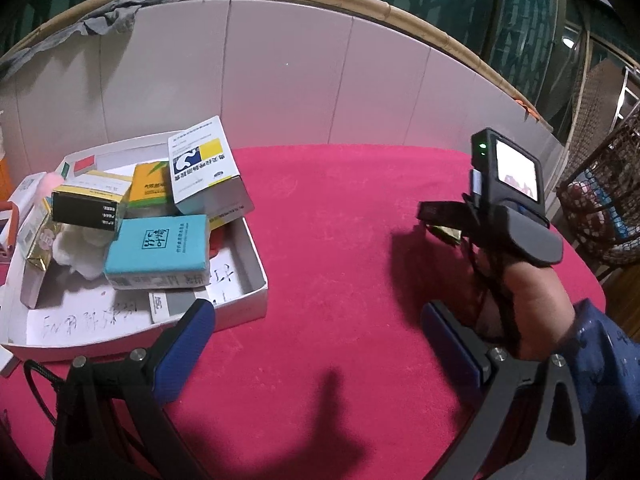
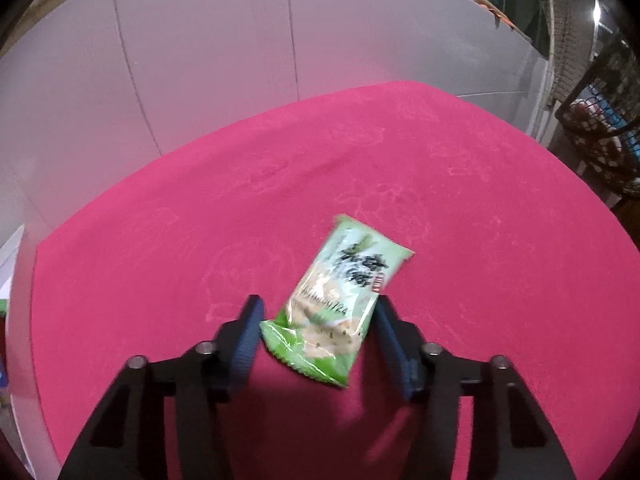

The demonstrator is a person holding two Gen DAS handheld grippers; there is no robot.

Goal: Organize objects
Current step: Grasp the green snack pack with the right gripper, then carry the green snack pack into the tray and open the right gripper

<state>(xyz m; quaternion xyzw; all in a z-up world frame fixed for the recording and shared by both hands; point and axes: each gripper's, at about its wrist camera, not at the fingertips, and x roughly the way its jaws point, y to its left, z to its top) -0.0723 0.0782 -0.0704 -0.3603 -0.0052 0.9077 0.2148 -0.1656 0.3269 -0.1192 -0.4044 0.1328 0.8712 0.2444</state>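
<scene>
A green snack packet (image 2: 338, 304) lies on the pink tablecloth (image 2: 320, 180), between the blue pads of my right gripper (image 2: 316, 320). The jaws stand open around its near end; whether the pads touch it is unclear. In the left wrist view the right gripper (image 1: 444, 220) and the hand holding it are at the right, with a bit of the packet (image 1: 446, 234) showing under it. My left gripper (image 1: 316, 332) is open and empty above the cloth. A white shallow box (image 1: 256, 272) at the left holds several medicine boxes, among them a teal one (image 1: 160, 252).
White panels (image 1: 280, 80) with a bamboo rail stand behind the table. A grey cloth (image 1: 108, 20) hangs on the rail. A wire basket (image 1: 604, 208) stands beyond the table's right edge. The white box sits near the table's left side.
</scene>
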